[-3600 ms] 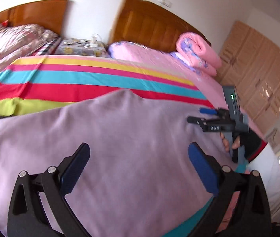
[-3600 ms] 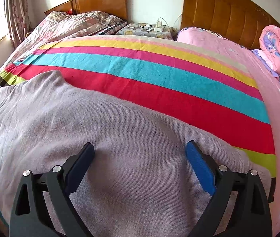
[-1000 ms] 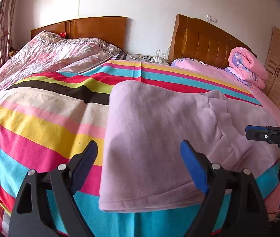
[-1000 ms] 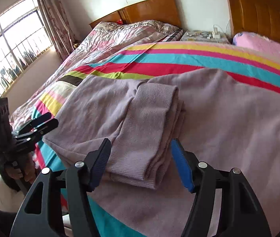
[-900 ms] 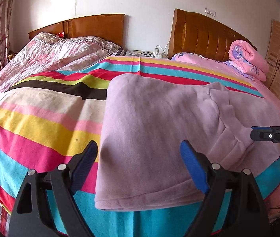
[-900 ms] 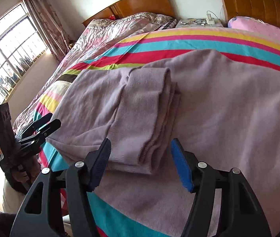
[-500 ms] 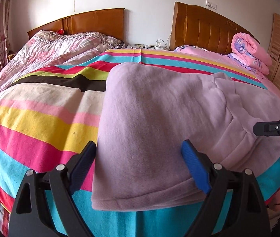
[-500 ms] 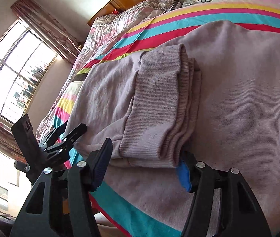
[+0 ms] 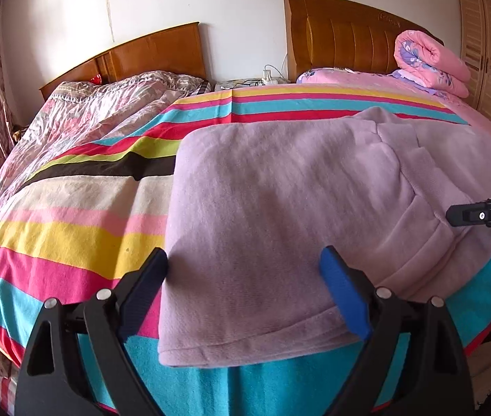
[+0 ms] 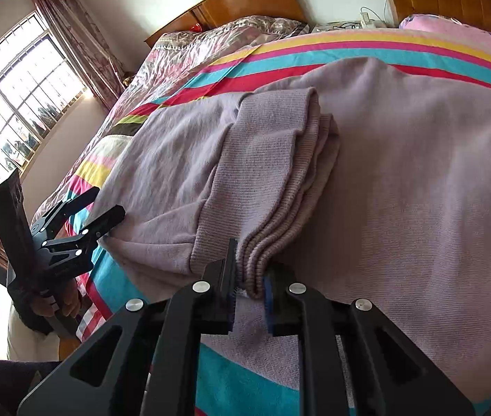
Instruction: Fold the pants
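The lilac pants [image 9: 280,208] lie folded on the striped bedspread [image 9: 72,215], near its front edge. My left gripper [image 9: 245,277] is open, its jaws on either side of the folded leg end at the near left corner. In the right wrist view my right gripper [image 10: 249,289] is shut on the stacked ribbed cuffs [image 10: 255,270] of the pants [image 10: 401,190]. The left gripper [image 10: 101,208] shows there, open, at the pants' far left edge. The right gripper's finger shows at the right edge of the left wrist view [image 9: 484,213].
A second bed with a floral quilt [image 9: 89,111] lies to the left. Wooden headboards [image 9: 342,34] stand against the wall, with a rolled pink quilt [image 9: 429,62] and a wardrobe [image 9: 488,45] at the right. A window [image 10: 13,104] is on the left.
My right gripper has closed on the stacked cuffs; half a second ago it was open around them. My left gripper has moved slightly closer to the pants' corner and stays open.
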Demonstrator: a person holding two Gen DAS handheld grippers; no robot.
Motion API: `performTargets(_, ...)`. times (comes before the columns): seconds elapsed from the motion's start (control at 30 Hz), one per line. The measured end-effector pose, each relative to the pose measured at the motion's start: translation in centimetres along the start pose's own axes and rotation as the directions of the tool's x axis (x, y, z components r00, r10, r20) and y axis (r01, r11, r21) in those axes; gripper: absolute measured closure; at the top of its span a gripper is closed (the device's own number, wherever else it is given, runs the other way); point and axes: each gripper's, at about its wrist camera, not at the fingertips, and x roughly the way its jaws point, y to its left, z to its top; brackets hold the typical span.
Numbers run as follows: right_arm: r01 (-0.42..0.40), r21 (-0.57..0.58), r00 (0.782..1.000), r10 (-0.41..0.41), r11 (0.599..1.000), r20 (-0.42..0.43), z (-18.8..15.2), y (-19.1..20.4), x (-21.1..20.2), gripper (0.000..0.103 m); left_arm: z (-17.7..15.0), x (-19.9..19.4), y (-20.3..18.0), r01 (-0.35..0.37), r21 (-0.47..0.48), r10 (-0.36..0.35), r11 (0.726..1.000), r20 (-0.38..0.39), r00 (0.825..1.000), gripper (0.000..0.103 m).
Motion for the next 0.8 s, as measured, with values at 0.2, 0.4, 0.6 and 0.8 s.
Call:
performTargets(0.2, 0.098, -0.055, 0.994, -0.095, 0.994, 0.05, 1.2, 0.3, -2.3, 0.057, 3.8, -4.0, 1.7, 0.058, -0.03, -0.055, 0.998, 0.114, 0.992, 0.008)
performTargets(0.4, 0.151, -0.302, 0.984, -0.115, 0.941, 0.134, 5.8, 4.1, -0.6, 0.057, 10.6, -0.3, 2.4, 0.242, -0.093, -0.236, 0.966, 0.08, 0.969, 0.004)
performTargets(0.6, 0.204, -0.457, 0.975, -0.219, 0.866, 0.019, 6.1, 5.0, 5.6, 0.051, 9.6, 9.1, 2.9, 0.207, -0.205, -0.231, 0.957, -0.103, 0.967, 0.005)
performTargets(0.8, 0.195, -0.424, 0.98, -0.187, 0.884, 0.062, 5.5, 4.5, 3.7, 0.049, 9.8, 6.8, 1.1, 0.024, -0.118, -0.032, 0.993, -0.063, 0.997, 0.004)
